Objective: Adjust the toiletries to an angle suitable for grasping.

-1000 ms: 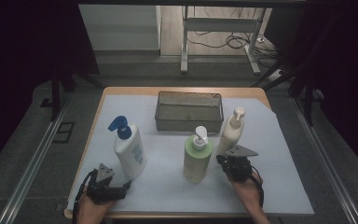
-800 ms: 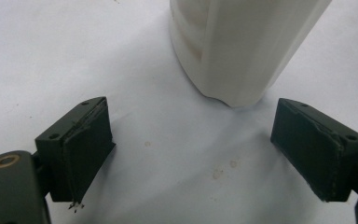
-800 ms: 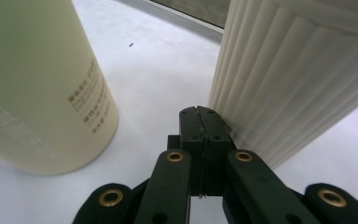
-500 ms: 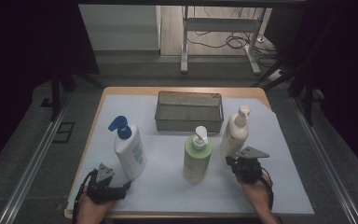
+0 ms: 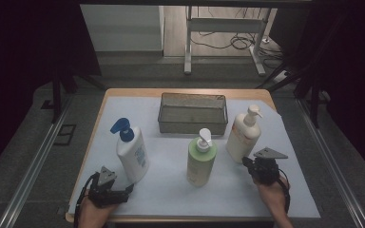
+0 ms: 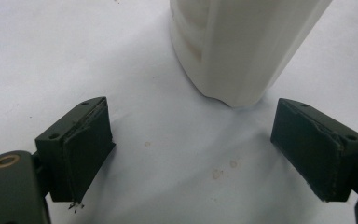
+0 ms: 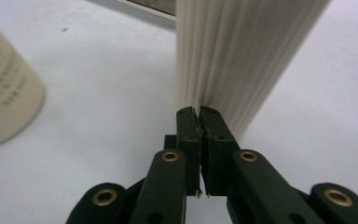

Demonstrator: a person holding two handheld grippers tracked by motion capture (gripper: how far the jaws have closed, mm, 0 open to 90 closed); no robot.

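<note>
Three pump bottles stand on the white sheet | right gripper (image 7: 198,114): jaws together, empty, tips just before the cream bottle (image 5: 242,135) | left gripper (image 6: 205,149): jaws wide apart, empty, near the blue-capped white bottle (image 5: 130,154) | wire basket (image 5: 193,124) behind.

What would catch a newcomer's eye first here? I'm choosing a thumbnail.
Three pump bottles stand on the white sheet: a blue-capped white bottle at left, a green bottle in the middle, a cream bottle at right. Behind them sits a wire basket. The right gripper, shut, points at the cream bottle.
</note>
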